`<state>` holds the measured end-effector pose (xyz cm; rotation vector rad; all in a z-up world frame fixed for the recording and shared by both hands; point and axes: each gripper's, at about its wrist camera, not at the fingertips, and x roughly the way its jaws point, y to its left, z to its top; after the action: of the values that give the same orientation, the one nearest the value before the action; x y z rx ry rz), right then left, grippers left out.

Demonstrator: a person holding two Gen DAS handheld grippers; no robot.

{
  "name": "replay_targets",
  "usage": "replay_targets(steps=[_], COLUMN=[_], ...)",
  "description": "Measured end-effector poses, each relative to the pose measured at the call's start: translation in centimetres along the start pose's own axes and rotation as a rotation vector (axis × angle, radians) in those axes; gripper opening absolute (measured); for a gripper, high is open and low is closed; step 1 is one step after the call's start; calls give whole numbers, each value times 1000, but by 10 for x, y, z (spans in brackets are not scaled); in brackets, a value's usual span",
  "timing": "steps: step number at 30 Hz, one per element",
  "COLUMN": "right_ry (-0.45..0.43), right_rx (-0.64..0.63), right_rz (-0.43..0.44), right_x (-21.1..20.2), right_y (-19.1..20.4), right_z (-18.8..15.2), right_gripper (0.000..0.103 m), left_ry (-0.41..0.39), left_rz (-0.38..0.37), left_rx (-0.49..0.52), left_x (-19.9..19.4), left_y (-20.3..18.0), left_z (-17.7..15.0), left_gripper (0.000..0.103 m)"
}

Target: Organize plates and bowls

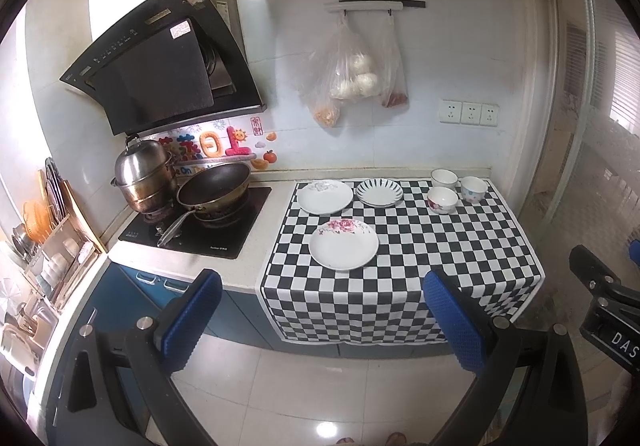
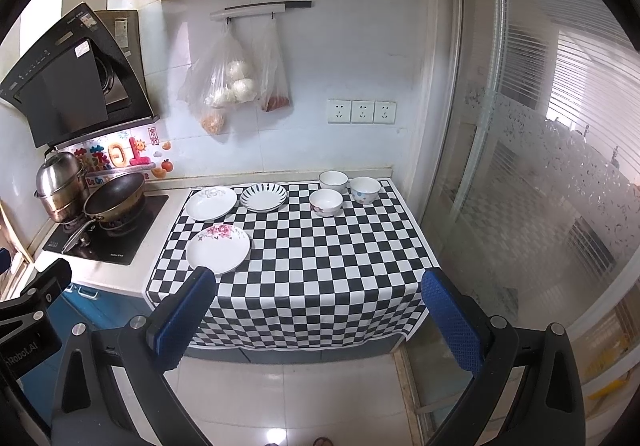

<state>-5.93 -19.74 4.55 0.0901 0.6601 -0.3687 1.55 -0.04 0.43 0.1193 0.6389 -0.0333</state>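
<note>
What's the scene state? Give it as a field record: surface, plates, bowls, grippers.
surface: checkered cloth on the counter, right of the stove
plates: three, unstacked; floral plate nearest, white plate and striped plate behind it
bowls: three, apart, back right; white bowl, dotted bowl, flowered bowl
left gripper: open, empty, short of the counter
right gripper: open, empty, short of the counter

I am looking at a counter [image 1: 256,266] wearing a checkered cloth [image 1: 440,246]; three plates [image 1: 343,248] and four bowls [image 1: 442,199] are sitting on it, a hob [image 1: 224,238] lying alongside.
</note>
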Motion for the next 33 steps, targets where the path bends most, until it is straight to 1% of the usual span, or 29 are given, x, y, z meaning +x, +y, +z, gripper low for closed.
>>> replay_targets(steps=[4,10,14,17,20,22,24,26,27,30,32,33], right_ry=[-20,-20,-4,20,66,108,132,175,201,247,279,309], right_rx=[19,42,37,26,17,12,6,-7,-10,-18,-29,-34], right_rz=[2,-14,-32,-38,-34,-28,-15,-2,17,57,74,98], right_x=[12,46,74,105,143,174,203,236,258,303,339,365], right_y=[7,29,46,59,71,79,86,94,99,109,117,120], right_z=[3,13,17,19,22,24,24,26,28,30,34,38], right_gripper=[103,103,103,103,103,103,103,103,103,103,103,103], left_ry=[-26,-19,10,37,98,152,188,222,244,302,340,365], left_rz=[26,36,36,38,21,4,25,33,40,45,56,54], left_rx=[4,9,21,27,23,28,27,29,24,17,16,9], left_x=[18,58,97,126,166,196,230,254,272,316,345,361], left_y=[5,24,37,42,44,44,44,41,40,36,33,31], left_z=[6,12,17,20,22,23,24,22,23,25,28,30], left_gripper=[103,103,103,103,103,103,103,103,103,103,103,103])
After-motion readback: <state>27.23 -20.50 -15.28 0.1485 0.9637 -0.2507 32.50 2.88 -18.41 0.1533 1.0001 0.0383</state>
